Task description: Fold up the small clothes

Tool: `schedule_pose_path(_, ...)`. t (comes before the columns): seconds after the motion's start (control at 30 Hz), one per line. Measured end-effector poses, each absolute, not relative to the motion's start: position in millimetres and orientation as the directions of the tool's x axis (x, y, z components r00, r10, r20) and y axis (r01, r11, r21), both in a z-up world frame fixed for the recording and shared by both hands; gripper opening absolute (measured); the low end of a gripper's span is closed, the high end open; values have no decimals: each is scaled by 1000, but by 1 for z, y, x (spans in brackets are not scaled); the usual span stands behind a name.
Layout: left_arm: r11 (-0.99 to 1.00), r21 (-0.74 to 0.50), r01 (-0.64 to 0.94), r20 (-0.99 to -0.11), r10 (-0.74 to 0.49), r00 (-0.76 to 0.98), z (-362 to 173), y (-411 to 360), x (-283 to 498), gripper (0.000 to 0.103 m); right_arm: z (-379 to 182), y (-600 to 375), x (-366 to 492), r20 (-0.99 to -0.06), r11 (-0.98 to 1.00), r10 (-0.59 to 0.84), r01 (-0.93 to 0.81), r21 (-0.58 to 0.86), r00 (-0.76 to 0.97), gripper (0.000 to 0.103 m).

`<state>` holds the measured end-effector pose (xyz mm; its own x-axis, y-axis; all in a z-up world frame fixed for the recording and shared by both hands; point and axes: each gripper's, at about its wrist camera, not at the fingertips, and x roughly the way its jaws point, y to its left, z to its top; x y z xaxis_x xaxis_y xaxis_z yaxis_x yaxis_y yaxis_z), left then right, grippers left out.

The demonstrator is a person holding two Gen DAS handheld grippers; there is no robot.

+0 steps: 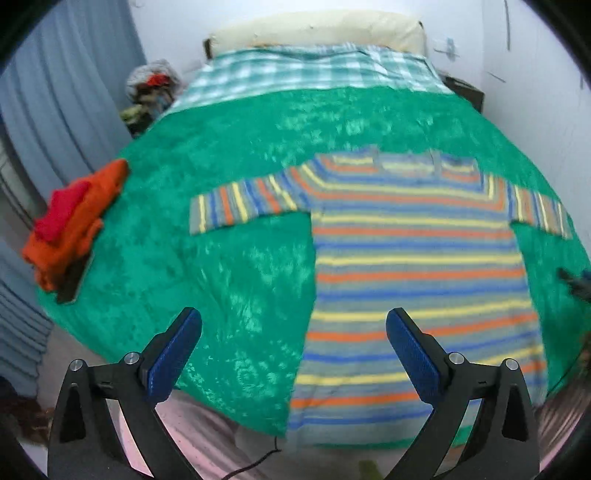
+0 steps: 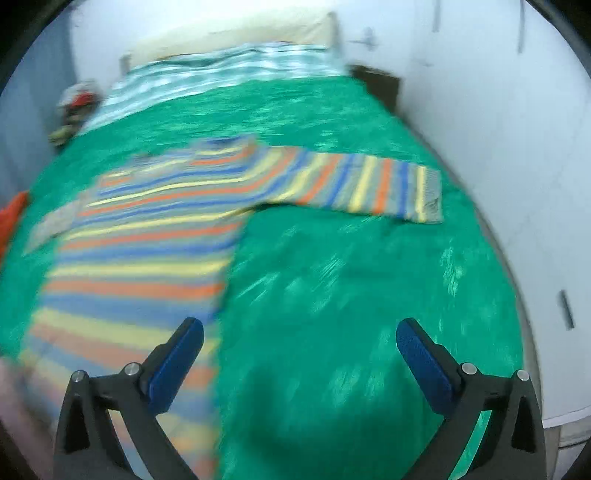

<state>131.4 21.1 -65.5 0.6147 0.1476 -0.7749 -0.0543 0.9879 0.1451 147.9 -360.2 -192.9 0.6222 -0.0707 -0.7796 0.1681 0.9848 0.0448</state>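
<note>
A striped sweater is spread flat on the green blanket. Orange clothes at the bed's left edge are seen whole only from the left wrist. The jaws of the left gripper and right gripper are held wide, empty.

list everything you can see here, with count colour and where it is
shirt: one, striped blue, orange, yellow and grey, spread flat on the blanket, sleeves out
blanket: one, green, covering the bed
checked sheet: one, green and white, at the far end of the bed
pillow: one, cream, at the head of the bed
folded clothes: small stack, orange and red, at the blanket's left edge
clothes pile: one, mixed colours, beside the bed at far left
curtain: blue-grey, along the left
left hand-held gripper: black with blue pads, open, empty
right hand-held gripper: black with blue pads, open, empty
</note>
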Motion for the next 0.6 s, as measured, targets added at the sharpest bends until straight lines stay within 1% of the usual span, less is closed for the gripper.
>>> schedule_pose_path(0.1,991,113,-73,-776,134,616,-52,2,120,101,-243,-371,189,-777,966,-164,258,-2,608,103)
schedule_pose_path(0.17,992,111,-63,-774,126,621,-51,-10,109,101,-277,-372,207,-809,970,-159,243,-20,565,103)
schedule_pose_path(0.2,990,126,-58,-768,134,627,-49,-18,105,101,-279,-373,207,-782,969,-160,246,-9,602,103)
schedule_pose_path(0.37,968,240,-77,-698,227,679,-44,-42,84,101,-280,-374,206,-771,968,-164,250,-6,615,103)
schedule_pose_path(0.47,955,285,-82,-679,262,686,-48,-53,83,101,-281,-372,209,-771,968,-163,251,-5,616,103)
schedule_pose_path(0.53,933,345,-103,-644,316,696,-54,-59,81,101,-280,-368,210,-771,968,-165,251,-6,616,103)
schedule_pose_path(0.6,899,418,-131,-584,377,719,-60,-67,77,101,-277,-371,198,-770,968,-165,251,-6,617,103)
